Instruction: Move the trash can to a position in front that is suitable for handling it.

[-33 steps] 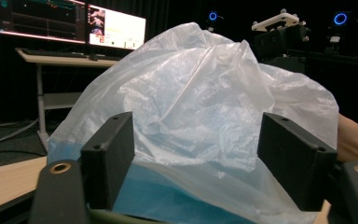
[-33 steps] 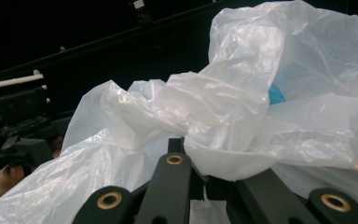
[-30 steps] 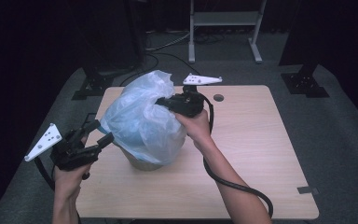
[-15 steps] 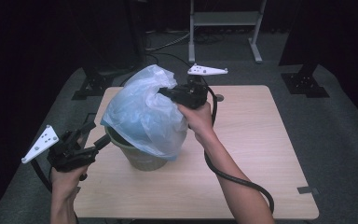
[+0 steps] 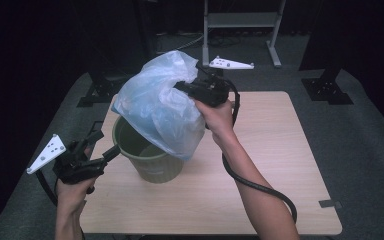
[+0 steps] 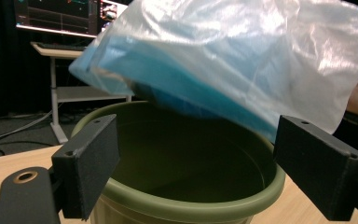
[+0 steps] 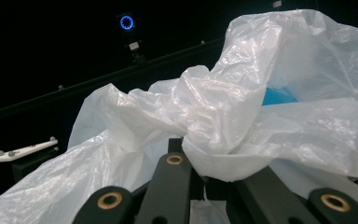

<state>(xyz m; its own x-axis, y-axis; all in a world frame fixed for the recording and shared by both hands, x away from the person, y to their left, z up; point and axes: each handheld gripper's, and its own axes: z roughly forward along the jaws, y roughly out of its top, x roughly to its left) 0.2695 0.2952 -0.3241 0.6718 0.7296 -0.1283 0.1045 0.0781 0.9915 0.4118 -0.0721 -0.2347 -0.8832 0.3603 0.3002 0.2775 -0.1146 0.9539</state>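
**Bag coming up out of the green bin**

So the plastic bag (image 5: 157,112) was a thin, crinkly, see-through thing with a bluish tint, all bunched and puffed out, with something brighter blue showing through it in the right gripper view (image 7: 279,95). It hung just above the green bin (image 5: 147,157), its lower end dangling over the bin's far rim, tilted so the bulk sat up and behind the bin.

The right gripper (image 5: 180,87) had its jaws clamped tight on a gathered wad of the film near the bag's top. The left gripper (image 5: 107,145) sat just beside the bin's near-left rim, jaws spread wide either side of the rim without pressing on it, and they had just been opening a bit further; nothing was pinched between them. Through the left gripper view you could see right into the bin (image 6: 182,186), dark olive inside.

The bin stood on a light wooden table (image 5: 280,165). Behind the bin, off the table's far edge, there was a metal stand (image 5: 240,20) on the floor, and dark equipment bases to both sides. The bag itself blocked the bin's far rim.

Compared with a second earlier: the bag had been draped right over the bin, hiding its mouth. Now the right hand was higher, and the bin's opening was mostly uncovered. The left hand hadn't really budged.
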